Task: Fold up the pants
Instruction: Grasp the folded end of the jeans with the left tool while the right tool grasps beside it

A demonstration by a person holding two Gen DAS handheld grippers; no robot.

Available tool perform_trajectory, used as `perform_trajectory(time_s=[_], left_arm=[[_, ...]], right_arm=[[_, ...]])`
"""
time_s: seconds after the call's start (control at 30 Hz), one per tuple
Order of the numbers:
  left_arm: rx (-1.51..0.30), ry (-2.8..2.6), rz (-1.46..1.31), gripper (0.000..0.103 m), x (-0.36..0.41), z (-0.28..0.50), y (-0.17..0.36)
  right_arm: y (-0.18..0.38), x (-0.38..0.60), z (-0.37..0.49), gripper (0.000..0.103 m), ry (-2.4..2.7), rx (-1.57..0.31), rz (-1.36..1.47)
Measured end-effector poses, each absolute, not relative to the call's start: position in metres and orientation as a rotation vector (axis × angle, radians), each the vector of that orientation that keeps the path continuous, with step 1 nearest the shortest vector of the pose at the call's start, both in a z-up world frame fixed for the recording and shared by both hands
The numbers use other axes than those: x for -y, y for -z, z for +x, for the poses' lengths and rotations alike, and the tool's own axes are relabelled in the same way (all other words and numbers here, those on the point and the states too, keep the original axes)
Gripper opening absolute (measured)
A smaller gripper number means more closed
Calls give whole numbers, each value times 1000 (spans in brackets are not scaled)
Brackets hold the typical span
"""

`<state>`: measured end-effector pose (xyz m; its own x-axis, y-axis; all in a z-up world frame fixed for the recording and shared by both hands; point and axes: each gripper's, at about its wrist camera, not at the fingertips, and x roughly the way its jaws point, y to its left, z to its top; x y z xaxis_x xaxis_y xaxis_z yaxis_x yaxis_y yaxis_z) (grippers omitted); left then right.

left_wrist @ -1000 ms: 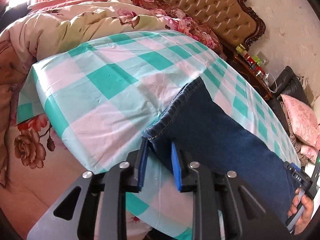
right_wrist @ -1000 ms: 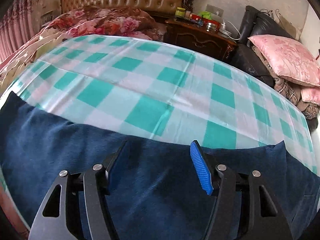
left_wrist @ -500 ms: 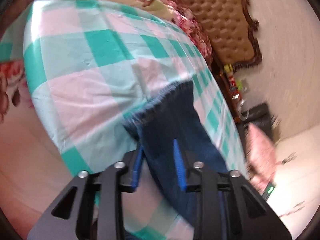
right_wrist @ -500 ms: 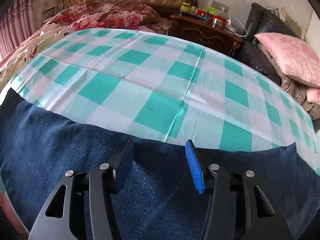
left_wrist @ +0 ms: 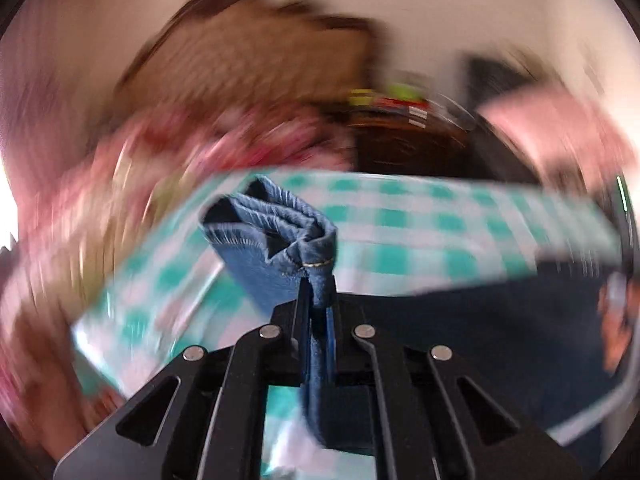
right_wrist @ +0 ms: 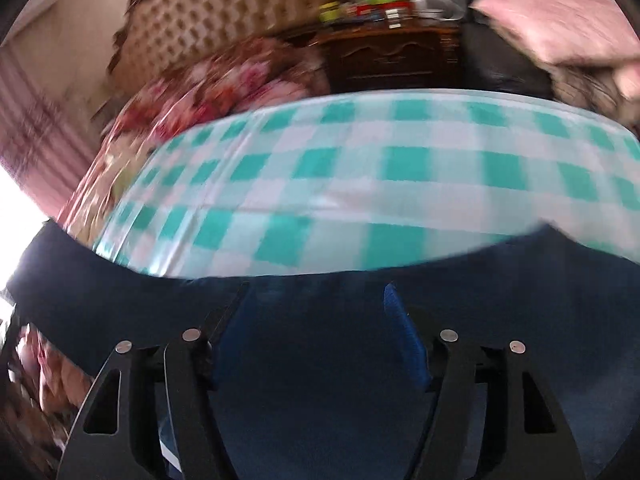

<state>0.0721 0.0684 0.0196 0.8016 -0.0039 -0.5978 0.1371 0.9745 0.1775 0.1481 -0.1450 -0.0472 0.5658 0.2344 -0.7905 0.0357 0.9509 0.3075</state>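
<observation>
A bunched hem of the pants (left_wrist: 276, 236) is clamped between the closed jaws of the left gripper (left_wrist: 318, 308) and held raised above the checked sheet (left_wrist: 440, 240). The right gripper (right_wrist: 316, 300) is seen released, its jaws opening over dark denim without pressing it. Beyond the sheet, a tufted headboard (right_wrist: 224, 12) is seen.

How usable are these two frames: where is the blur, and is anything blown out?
Left wrist view: heavy swirling motion blur on the room; only the left gripper and the pinched jeans hem stay sharp. Right wrist view: milder smear across the checked cloth and headboard; daylight is blown out at the left edge.
</observation>
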Motion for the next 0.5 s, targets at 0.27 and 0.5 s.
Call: perform_trajectory(time_s=[0.27,0.5], left_arm=[[-581,300,739,14,130,-21,117],[-523,228,920,43,133,-22,150]], right_arm=[[70,250,94,66,14,-1014,437],[96,246,83,66,-107,-1117,521]])
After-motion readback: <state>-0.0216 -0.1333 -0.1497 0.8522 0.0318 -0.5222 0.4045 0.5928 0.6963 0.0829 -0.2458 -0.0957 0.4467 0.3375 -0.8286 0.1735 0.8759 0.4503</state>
